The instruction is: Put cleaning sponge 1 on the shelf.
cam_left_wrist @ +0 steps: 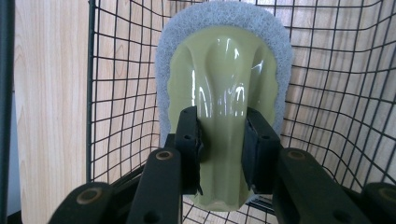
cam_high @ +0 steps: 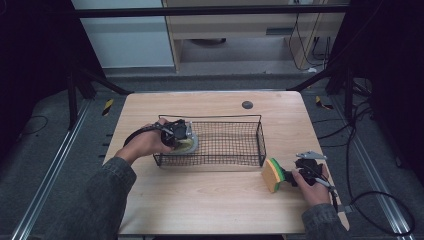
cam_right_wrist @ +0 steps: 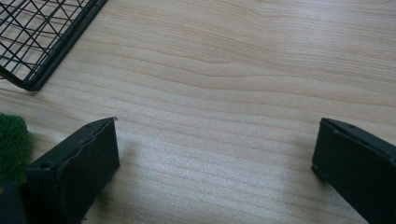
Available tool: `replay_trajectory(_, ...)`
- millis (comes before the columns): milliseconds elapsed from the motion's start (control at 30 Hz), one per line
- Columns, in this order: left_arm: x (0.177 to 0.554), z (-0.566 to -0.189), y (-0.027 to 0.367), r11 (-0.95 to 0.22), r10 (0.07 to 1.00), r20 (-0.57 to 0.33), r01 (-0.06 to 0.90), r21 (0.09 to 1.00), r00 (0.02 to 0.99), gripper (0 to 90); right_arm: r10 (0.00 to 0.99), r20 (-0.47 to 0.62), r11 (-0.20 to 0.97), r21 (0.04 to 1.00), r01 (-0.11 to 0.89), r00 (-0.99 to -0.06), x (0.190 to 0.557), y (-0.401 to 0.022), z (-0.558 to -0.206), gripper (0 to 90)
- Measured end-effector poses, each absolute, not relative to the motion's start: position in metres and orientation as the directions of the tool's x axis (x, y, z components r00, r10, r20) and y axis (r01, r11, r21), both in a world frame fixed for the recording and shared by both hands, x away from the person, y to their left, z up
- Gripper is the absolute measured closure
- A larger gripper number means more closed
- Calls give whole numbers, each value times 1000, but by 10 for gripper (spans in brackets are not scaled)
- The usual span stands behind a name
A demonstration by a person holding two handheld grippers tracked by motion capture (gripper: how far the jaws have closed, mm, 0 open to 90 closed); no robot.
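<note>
A pale green scrubber (cam_left_wrist: 229, 70) with a grey-white pad around it sits at the left end of a black wire basket (cam_high: 235, 118). My left gripper (cam_left_wrist: 224, 135) is shut on its glossy handle, one pad on each side. In the high view the scrubber (cam_high: 188, 146) lies low inside the basket under my left gripper (cam_high: 181, 138). A yellow and green sponge (cam_high: 272, 175) stands on the table in front of the basket's right end. My right gripper (cam_high: 291, 176) is just right of it. Its jaws stand wide open over bare wood (cam_right_wrist: 215, 140), with the sponge's green face (cam_right_wrist: 11, 140) outside one jaw.
The basket's wire wall (cam_left_wrist: 93, 93) rises close around the scrubber, and a basket corner (cam_right_wrist: 42, 51) lies near my right gripper. A dark round disc (cam_high: 247, 104) is set in the wooden table (cam_high: 210, 200) behind the basket. Cables trail off the table's right edge.
</note>
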State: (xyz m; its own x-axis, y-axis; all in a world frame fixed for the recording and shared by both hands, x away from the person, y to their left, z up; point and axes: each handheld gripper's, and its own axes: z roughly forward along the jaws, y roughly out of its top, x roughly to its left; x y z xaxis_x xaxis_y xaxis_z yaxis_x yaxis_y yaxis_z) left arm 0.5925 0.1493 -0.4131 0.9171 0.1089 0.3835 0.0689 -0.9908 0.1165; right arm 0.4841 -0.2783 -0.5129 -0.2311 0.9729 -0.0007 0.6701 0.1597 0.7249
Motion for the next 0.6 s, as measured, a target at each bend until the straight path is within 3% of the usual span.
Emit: replay_trajectory(600, 597, -421, 145, -990, 114, 375, 73, 121, 920, 700, 973, 0, 159, 725, 671, -231, 484, -278, -513, 8)
